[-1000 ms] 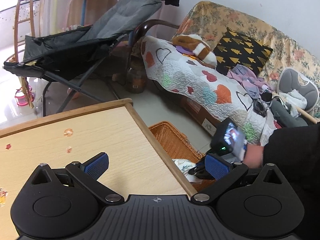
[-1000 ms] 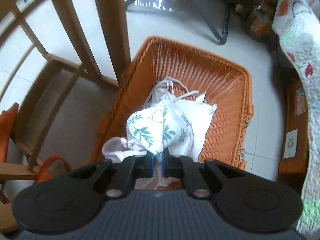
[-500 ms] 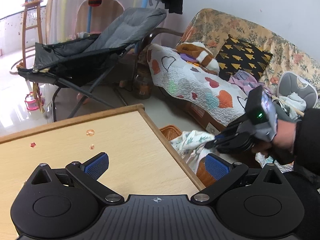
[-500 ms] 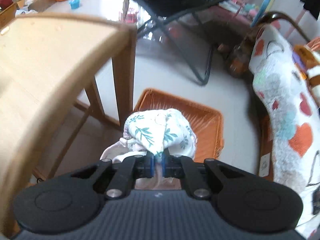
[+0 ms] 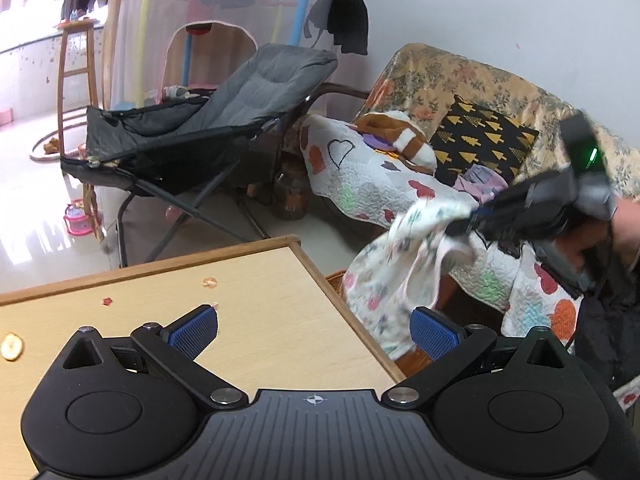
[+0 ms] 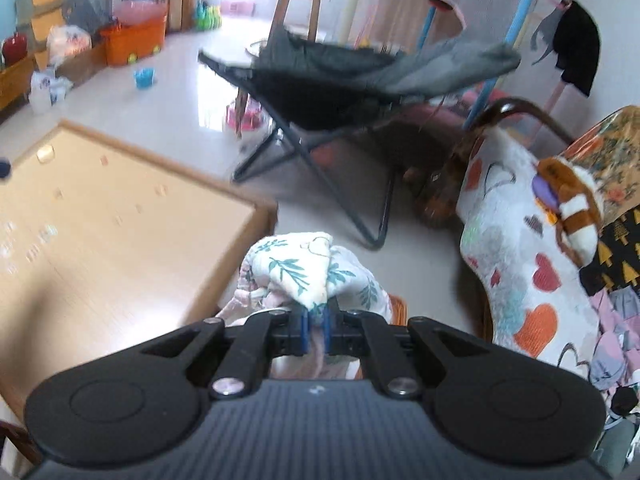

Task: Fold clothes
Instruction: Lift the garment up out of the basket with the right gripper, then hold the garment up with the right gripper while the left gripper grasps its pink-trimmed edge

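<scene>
My right gripper (image 6: 315, 326) is shut on a white garment with a green leaf print (image 6: 304, 270). It holds the garment in the air, right of the wooden table (image 6: 100, 232). In the left wrist view the right gripper (image 5: 466, 218) shows at the right with the garment (image 5: 394, 264) hanging from it, beside the table's right edge (image 5: 344, 312). My left gripper (image 5: 314, 326) is open and empty above the table's near right corner. Its blue pads (image 5: 194, 330) stand wide apart.
An orange wicker basket (image 5: 338, 280) sits on the floor right of the table, mostly hidden by the garment. A sofa with a heart-print quilt (image 5: 360, 176) stands behind. A grey folding chair (image 5: 208, 140) stands beyond the table. Small stickers (image 5: 210, 282) dot the tabletop.
My right gripper has lifted the leaf-print garment out of the basket, up above table height. The left gripper has stayed open over the table.
</scene>
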Tool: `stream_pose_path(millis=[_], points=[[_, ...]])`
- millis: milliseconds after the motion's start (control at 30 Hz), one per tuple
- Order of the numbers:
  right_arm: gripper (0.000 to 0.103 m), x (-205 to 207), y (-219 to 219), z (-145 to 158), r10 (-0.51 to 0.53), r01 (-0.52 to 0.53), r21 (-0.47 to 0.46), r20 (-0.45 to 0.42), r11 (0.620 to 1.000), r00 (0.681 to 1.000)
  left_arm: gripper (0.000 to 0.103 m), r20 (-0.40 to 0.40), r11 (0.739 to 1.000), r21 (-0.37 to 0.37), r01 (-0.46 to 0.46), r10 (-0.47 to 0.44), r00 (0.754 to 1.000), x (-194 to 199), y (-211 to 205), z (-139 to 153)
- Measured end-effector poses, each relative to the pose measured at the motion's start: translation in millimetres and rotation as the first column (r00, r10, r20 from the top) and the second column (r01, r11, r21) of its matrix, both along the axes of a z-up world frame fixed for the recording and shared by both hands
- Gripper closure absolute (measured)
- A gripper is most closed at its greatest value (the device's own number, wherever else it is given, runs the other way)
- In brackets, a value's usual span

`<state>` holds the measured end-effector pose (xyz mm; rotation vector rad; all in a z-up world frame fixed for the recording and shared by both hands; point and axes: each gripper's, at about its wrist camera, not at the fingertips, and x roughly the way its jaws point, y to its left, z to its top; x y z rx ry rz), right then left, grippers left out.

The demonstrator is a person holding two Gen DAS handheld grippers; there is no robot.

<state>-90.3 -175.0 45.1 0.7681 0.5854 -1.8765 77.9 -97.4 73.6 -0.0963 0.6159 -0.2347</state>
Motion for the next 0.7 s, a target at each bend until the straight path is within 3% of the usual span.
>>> stream_pose_path(millis=[300,700], points=[[0.096,37,14,77,-0.003,-0.002,-0.107,-0.051,0.994,0.999,0.000,0.037,0.999,-0.035,-0.001,0.002,0.999,-47,16,21],[0.096,113,6,131,0.074,-0.084,-0.164,-0.062,0.983,0.995,0.000,0.113,0.996,-0.012,0.087,-0.085,0.990,-106,21,47]])
